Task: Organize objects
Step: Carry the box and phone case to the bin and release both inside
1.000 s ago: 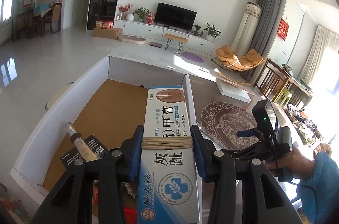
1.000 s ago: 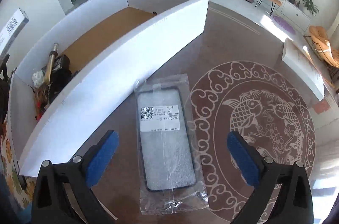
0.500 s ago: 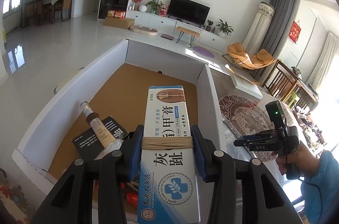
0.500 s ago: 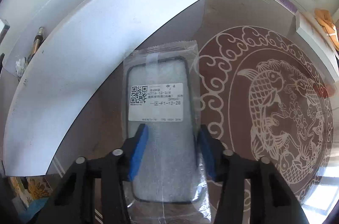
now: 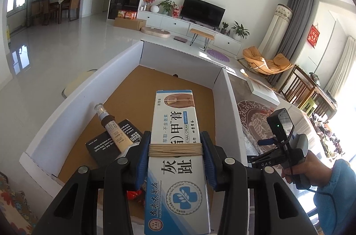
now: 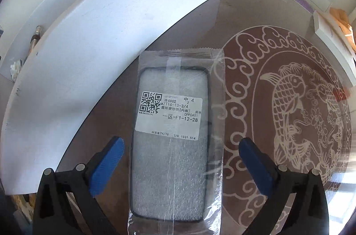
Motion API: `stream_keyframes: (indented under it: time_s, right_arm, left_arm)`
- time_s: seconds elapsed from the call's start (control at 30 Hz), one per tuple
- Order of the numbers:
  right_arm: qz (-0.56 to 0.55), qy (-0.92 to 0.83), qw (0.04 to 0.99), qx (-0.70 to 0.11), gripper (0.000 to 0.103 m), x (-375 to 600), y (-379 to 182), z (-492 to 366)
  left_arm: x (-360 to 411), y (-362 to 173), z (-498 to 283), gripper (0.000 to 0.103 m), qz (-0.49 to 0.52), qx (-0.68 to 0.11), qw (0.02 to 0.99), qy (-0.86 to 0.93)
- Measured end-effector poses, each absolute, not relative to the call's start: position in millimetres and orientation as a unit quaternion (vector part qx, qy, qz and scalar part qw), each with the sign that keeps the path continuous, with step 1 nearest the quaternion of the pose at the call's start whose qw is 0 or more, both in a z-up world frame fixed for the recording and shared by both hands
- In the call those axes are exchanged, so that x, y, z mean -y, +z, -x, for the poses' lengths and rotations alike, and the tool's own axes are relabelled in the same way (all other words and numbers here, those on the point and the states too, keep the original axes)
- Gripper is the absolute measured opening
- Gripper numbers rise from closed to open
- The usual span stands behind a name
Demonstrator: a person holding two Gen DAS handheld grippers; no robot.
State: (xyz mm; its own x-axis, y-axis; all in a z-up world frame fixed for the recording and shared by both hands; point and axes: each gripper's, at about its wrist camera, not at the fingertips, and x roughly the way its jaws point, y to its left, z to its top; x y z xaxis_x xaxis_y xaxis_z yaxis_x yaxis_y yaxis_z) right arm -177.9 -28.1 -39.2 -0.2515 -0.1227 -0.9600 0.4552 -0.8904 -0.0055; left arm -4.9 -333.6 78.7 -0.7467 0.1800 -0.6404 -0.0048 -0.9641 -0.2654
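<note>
My left gripper (image 5: 175, 148) is shut on a long blue-and-white nail cream box (image 5: 175, 114) bound with a rubber band. It hangs over the near end of a white cardboard box (image 5: 73, 106) with a brown floor. Inside lie a beige tube (image 5: 111, 128) on a black card box (image 5: 104, 146). My right gripper (image 6: 181, 143) points down at a phone case in a clear bag (image 6: 175, 106), which lies flat on the table beside the box wall (image 6: 100, 45). Its jaws are opening and straddle the bag, and the pads do not touch it.
The glass table top carries a round fish pattern (image 6: 300, 101) to the right of the bag. A flat white box (image 6: 333, 45) lies at the far right edge. A hand in a blue sleeve (image 5: 298, 170) holds the right gripper. Red wrappers (image 5: 133, 195) sit under my left fingers.
The left gripper moved left and down over the cardboard box, still holding the cream box. The right gripper sank toward the bagged case, narrowed its jaws half a second ago, then spread them wide again.
</note>
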Motion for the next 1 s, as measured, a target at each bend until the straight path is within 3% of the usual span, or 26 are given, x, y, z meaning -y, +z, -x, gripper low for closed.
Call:
stream_keyframes:
  time_s: [0.1,0.17,0.37,0.5,0.67,0.83,0.87,0.93,1.0]
  right_arm:
    - [-0.585,-0.778,0.184,-0.138,0.098,33.9,-43.3,178.7]
    - [-0.575,-0.787,0.179,-0.132,0.076,29.7,-34.2,176.2]
    - [-0.578,-0.795,0.169,-0.078,0.076,-6.6,-10.8,165.9]
    - [-0.539,-0.819,0.197,0.001,0.076,-14.8,49.0,153.8]
    - [-0.477,-0.822,0.304,0.058,0.076,78.9,133.3,148.1]
    - [-0.485,-0.798,0.347,0.082,0.079,177.3,128.1,145.1]
    - [-0.496,-0.795,0.340,0.081,0.083,191.9,115.6,148.1]
    - [-0.518,-0.788,0.323,0.073,0.087,211.1,88.6,153.7]
    - [-0.527,-0.787,0.313,0.068,0.087,210.8,56.8,168.7]
  left_arm:
    - [338.1,77.5,0.6,0.043,0.353,0.120,0.045,0.927]
    - [342.5,73.9,-1.9,0.043,0.355,0.118,0.040,0.927]
    - [349.8,61.9,-0.3,0.043,0.363,0.125,0.038,0.923]
    - [349.7,59.2,6.4,0.043,0.367,0.118,0.031,0.922]
    - [349.7,49.0,22.7,0.043,0.382,0.114,0.019,0.917]
    - [351.8,31.4,36.3,0.044,0.414,0.091,-0.008,0.906]
    - [353.8,29.0,36.8,0.046,0.419,0.086,-0.020,0.904]
    - [359.0,27.4,34.7,0.060,0.424,0.083,-0.036,0.901]
    - [361.4,30.2,27.0,0.088,0.416,0.074,-0.050,0.905]
